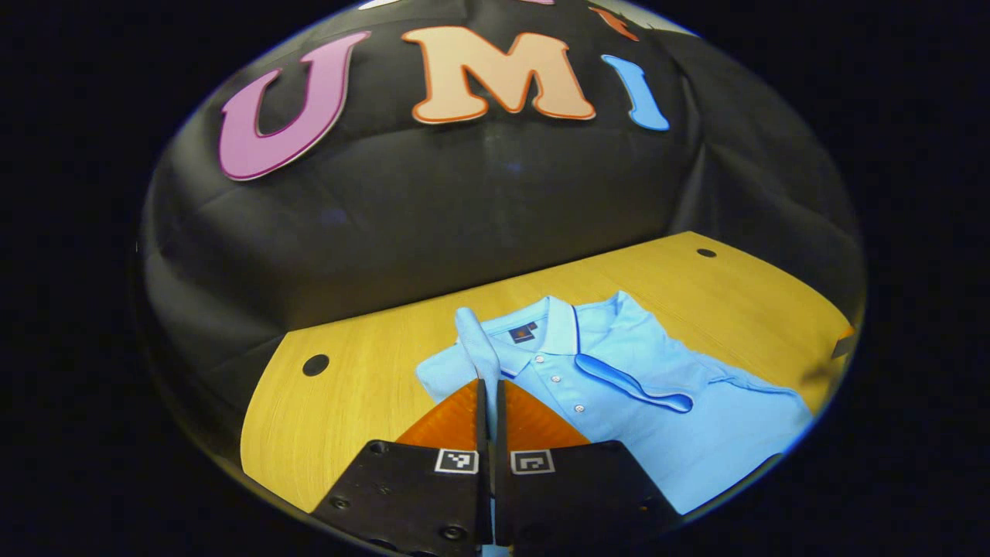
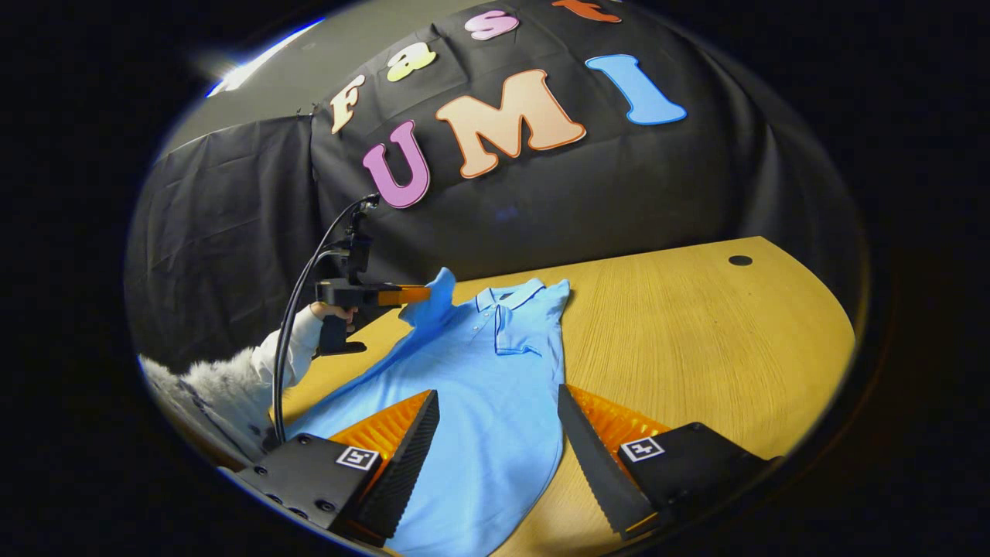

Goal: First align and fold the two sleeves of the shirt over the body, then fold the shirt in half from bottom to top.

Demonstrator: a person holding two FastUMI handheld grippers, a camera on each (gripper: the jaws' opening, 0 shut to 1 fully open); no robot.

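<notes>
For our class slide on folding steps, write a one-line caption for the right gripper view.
Open right gripper hovers over the blue shirt while the left gripper lifts a pinched sleeve above the table.

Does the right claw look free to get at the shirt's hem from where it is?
Probably yes. The right claw hangs open above the shirt, hem just below, nothing between. The left claw holds a sleeve at the far side, out of the way.

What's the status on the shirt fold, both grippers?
Left gripper shut on left sleeve, lifted. Right gripper open over shirt hem. Other sleeve already folded across body. Table unobstructed.
</notes>
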